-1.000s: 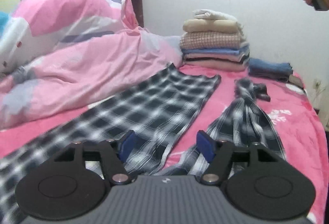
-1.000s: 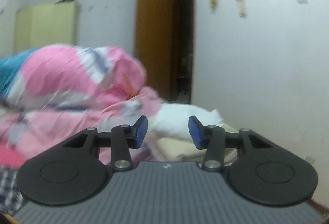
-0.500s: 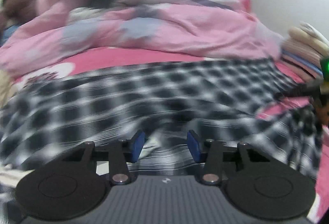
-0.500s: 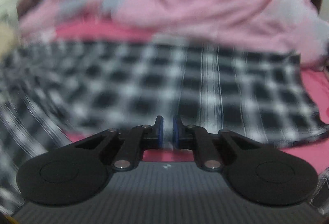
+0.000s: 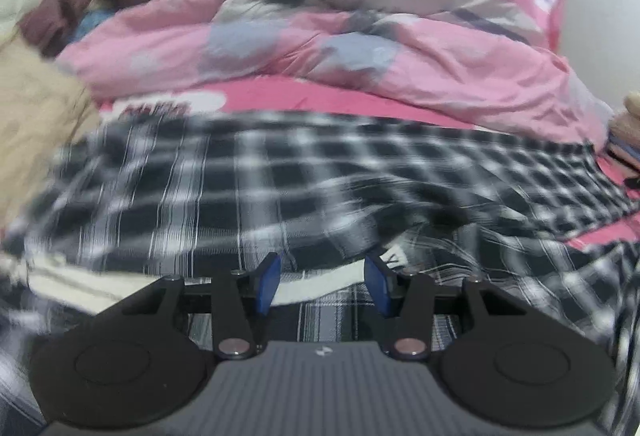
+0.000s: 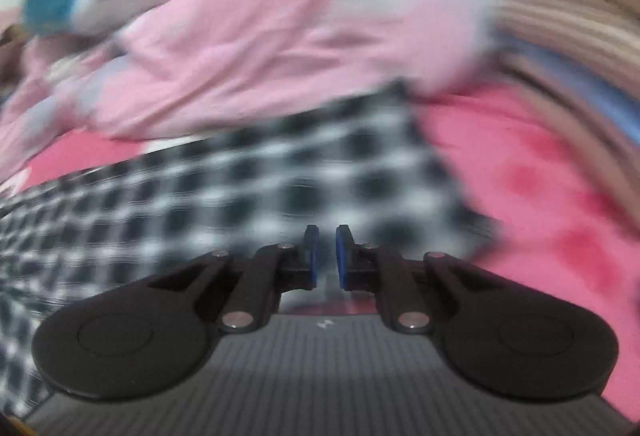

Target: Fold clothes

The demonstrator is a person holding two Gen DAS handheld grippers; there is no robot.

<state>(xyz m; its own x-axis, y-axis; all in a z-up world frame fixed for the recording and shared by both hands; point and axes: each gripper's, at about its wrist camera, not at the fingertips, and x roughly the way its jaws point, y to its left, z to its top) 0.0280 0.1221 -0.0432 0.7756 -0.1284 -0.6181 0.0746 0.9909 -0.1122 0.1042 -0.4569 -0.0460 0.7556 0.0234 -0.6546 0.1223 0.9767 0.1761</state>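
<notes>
Black-and-white plaid trousers [image 5: 320,176] lie spread across the pink bed sheet [image 5: 328,96]. Their white waistband [image 5: 316,288] and a small label [image 5: 390,258] sit right at my left gripper [image 5: 323,286], which is open with the band between its blue pads [image 5: 268,284]. The right wrist view is blurred. It shows a plaid trouser leg [image 6: 280,188] ending in a hem near my right gripper [image 6: 327,260]. That gripper is shut to a narrow gap, low over the hem edge, and I see no cloth between its pads.
A bunched pink duvet [image 5: 360,36] fills the back of the bed. A stack of folded clothes [image 6: 580,56] stands at the right. A beige fuzzy item [image 5: 32,132] and a brown plush thing [image 5: 84,4] lie at the left. Bare pink sheet [image 6: 540,196] lies beside the hem.
Both grippers dropped from room height to the trousers. The right one closed to a narrow gap and swung right to the leg's hem. The left one stayed open and reached the waistband.
</notes>
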